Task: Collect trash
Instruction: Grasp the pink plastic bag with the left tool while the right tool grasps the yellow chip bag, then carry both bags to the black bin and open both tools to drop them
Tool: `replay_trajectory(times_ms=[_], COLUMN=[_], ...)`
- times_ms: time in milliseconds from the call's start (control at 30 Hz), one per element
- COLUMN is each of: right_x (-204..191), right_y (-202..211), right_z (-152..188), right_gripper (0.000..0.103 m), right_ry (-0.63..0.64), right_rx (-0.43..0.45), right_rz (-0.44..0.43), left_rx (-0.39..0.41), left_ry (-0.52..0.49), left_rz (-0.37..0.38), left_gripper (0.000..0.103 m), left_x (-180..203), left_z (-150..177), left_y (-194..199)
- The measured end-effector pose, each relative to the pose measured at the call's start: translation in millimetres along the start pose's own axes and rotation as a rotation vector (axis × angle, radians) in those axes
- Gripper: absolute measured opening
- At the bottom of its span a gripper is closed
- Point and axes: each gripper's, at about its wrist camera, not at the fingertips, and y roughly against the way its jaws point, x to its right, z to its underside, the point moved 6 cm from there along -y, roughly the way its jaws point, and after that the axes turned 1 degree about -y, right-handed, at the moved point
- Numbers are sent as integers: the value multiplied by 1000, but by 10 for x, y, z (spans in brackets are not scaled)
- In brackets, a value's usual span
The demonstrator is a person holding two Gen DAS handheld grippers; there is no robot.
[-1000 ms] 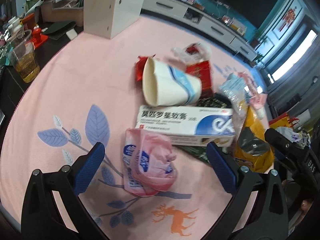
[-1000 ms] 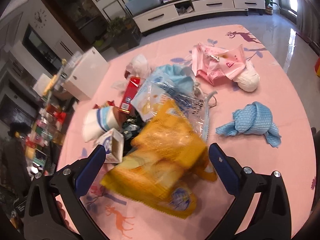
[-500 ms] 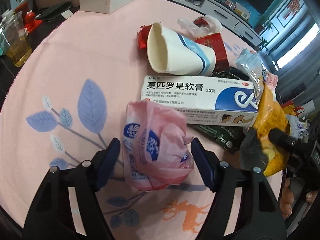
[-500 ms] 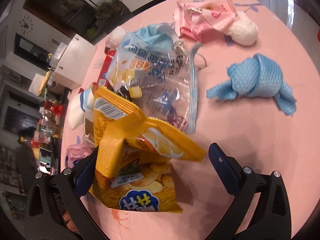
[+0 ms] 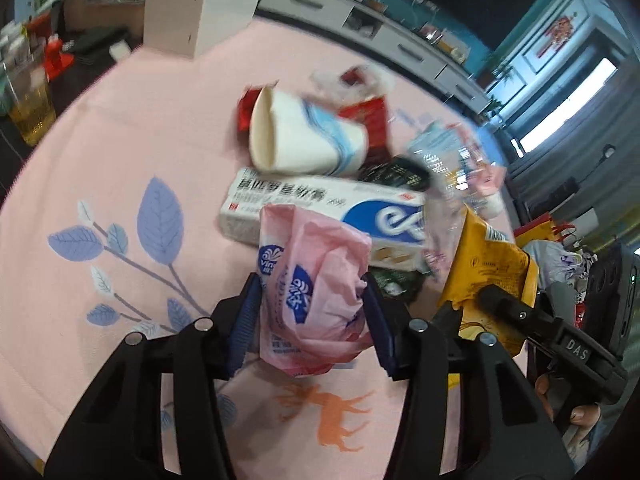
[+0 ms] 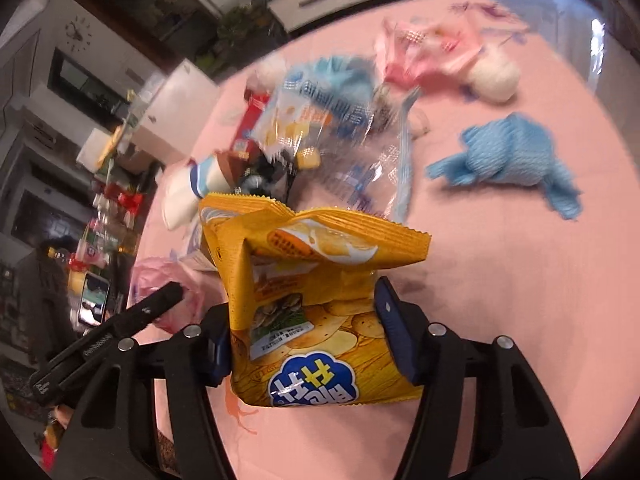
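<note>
Left claw clenched on a crumpled pink tissue wrapper, lower centre of the left wrist frame, blue pads pressing both its sides; wrapper looks lifted off the pink surface, contact underneath not clear. Right claw clenched on a yellow chip bag, lower centre of the right wrist frame, bag upright between the pads with its crimped top edge flopped over. The same chip bag shows at right of the left wrist frame. Rest of the trash pile sits mid-frame in the left view: white paper cup lying on its side, mouth toward the left; white and blue ointment box just below the cup and right behind the wrapper; red packet touching the cup at upper right. In the right view, a clear plastic bag lies above the chip bag, a blue cloth at right, well apart from the pile, and a pink wrapper with a white ball at upper right. Frames blurred.
</note>
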Motion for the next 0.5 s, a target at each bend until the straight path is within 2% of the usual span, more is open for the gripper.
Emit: replay_trajectory(times_ms=[100,333,433,500], right_x=[91,324,493,701], right_y=[291,971,1253,1480], right_z=[0,-128,-201,-239], right_gripper=[62,62,62,62], right_ry=[21,20,-6,-44], right_rx=[110,317,395,448], right_rz=[76,174,213,255], left_rx=[49,133,156,186], left_ry=[-26,-103,-148,-213], left_rz=[40,132,191,243], left_gripper=[52,52,52,52], left_x=[143,668,1059,1416], left_z=[1,51,59,105], left_y=[187,483,534,575])
